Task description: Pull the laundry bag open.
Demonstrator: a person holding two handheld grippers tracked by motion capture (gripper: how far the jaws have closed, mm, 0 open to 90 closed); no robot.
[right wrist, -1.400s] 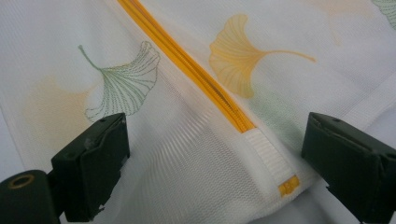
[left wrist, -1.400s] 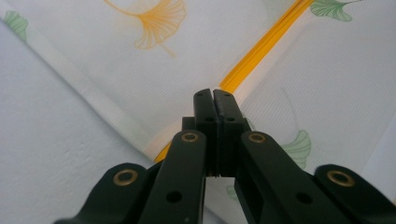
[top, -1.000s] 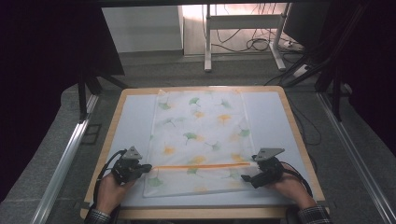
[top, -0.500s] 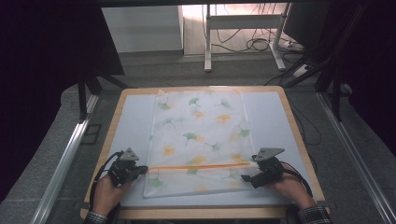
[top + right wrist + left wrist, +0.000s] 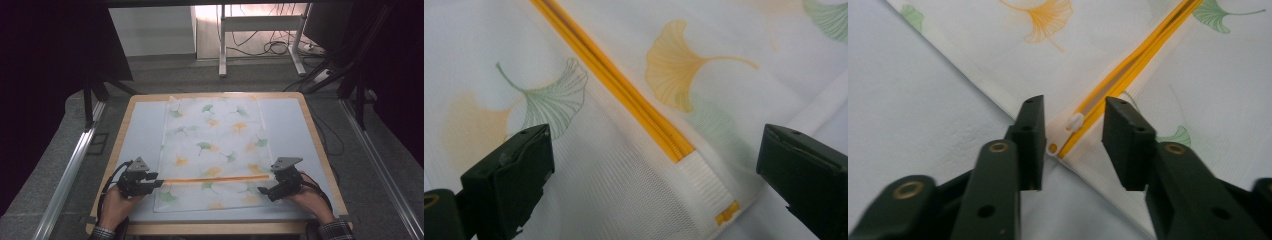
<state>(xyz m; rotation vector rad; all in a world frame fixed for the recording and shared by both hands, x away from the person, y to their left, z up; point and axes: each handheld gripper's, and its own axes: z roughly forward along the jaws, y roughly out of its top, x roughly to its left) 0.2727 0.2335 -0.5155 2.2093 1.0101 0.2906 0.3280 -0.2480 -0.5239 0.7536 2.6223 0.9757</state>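
Note:
A white mesh bag [image 5: 215, 150] printed with green and orange ginkgo leaves lies flat on the table, an orange zipper [image 5: 215, 178] running across its near part. My left gripper [image 5: 156, 184] is open at the bag's left edge. In the left gripper view its jaws straddle the white zipper pull [image 5: 1075, 120] at the zipper's [image 5: 1128, 70] end without touching it. My right gripper [image 5: 262, 190] is open wide at the bag's right edge. In the right gripper view its jaws stand on either side of the zipper's closed end [image 5: 674, 145] and white tab [image 5: 706, 187].
The pale blue table top [image 5: 137, 135] has a wooden rim [image 5: 220, 228]. Bare surface lies left and right of the bag. Metal rails [image 5: 67, 172] run along both sides of the table. Behind it stand a white frame [image 5: 260, 22] and cables [image 5: 280, 47] on the floor.
My left gripper has shifted slightly right, up to the bag's left edge at the zipper. The right gripper and the bag have stayed put.

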